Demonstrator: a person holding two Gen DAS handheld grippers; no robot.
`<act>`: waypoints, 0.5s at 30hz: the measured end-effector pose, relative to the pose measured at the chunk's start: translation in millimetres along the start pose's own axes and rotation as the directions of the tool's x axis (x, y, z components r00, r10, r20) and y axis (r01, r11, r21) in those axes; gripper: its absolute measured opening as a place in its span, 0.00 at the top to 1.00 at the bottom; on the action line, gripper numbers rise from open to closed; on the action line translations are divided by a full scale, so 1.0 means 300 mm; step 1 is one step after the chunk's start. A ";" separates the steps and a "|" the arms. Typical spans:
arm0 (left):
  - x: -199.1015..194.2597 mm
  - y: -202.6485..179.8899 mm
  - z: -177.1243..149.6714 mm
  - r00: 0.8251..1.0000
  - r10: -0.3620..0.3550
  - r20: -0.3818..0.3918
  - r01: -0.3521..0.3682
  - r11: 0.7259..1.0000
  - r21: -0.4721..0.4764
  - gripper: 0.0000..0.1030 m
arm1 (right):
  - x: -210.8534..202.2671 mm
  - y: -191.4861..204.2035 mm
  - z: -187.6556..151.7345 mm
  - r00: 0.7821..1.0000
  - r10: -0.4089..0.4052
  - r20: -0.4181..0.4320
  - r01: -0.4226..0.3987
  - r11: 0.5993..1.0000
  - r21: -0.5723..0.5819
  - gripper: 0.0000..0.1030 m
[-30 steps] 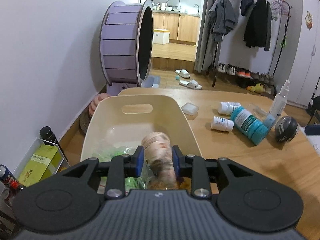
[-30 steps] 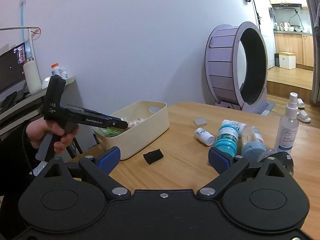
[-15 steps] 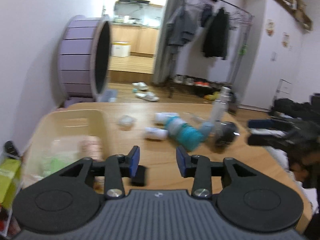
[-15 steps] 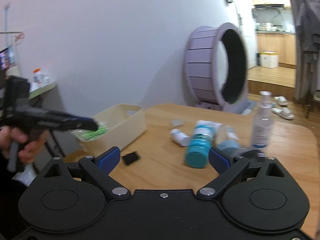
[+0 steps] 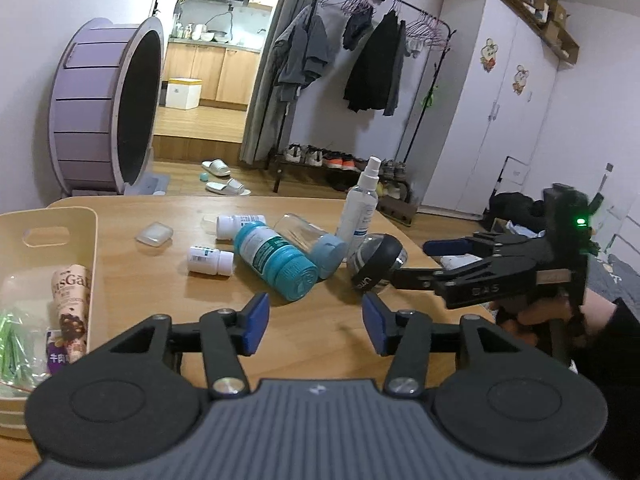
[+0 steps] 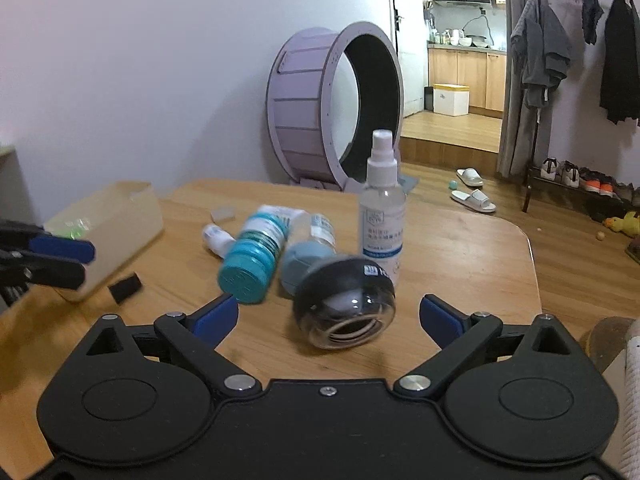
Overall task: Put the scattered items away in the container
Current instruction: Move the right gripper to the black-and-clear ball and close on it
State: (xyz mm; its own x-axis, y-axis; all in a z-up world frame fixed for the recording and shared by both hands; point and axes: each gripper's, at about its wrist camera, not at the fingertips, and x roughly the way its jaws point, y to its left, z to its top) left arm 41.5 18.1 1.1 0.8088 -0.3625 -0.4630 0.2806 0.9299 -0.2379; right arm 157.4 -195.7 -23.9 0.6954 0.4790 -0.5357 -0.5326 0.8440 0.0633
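Note:
The cream bin point(image 5: 60, 216) stands at the table's left and holds a paper-wrapped roll point(image 5: 72, 292) and a green packet point(image 5: 16, 340). My left gripper point(image 5: 316, 320) hovers over bare table right of the bin, its jaws opening with nothing between them. Ahead lie a teal bottle point(image 5: 276, 260), two small white bottles point(image 5: 210, 261), a clear jar with a blue lid point(image 5: 316, 240) and a clear case point(image 5: 154, 234). A spray bottle point(image 5: 362, 208) stands upright. My right gripper point(image 6: 328, 312) is open wide, with the black ball point(image 6: 344, 300) between its fingertips, untouched.
A small black pad point(image 6: 126, 286) lies by the bin point(image 6: 116, 216). The left gripper point(image 6: 72, 260) shows at the right wrist view's left edge. A purple wheel point(image 5: 104, 120) stands on the floor behind the table. A coat rack point(image 5: 360, 60) is further back.
The left gripper let the paper roll go into the bin, swung right over the table and widened its jaws. The right gripper dropped and closed in on the black ball.

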 end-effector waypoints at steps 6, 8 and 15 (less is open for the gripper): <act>0.014 0.006 -0.039 1.000 -0.012 -0.007 0.012 1.000 -0.014 0.48 | 0.044 -0.002 -0.010 1.000 -0.017 0.000 0.017 0.999 -0.030 0.03; 0.011 0.002 -0.040 1.000 -0.012 -0.007 0.012 1.000 -0.007 0.48 | 0.056 -0.006 -0.016 1.000 -0.022 -0.009 0.022 0.999 -0.035 0.03; -0.007 -0.010 -0.046 1.000 -0.027 0.008 0.027 1.000 0.003 0.47 | 0.101 -0.003 -0.030 0.999 -0.038 -0.029 0.036 0.998 -0.053 0.03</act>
State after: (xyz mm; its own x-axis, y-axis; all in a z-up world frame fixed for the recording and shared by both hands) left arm 31.8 15.1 -8.9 0.8050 -0.3866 -0.4501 0.3035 0.9201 -0.2475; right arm 174.7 -184.1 -47.7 0.7010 0.4396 -0.5616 -0.5319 0.8468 -0.0010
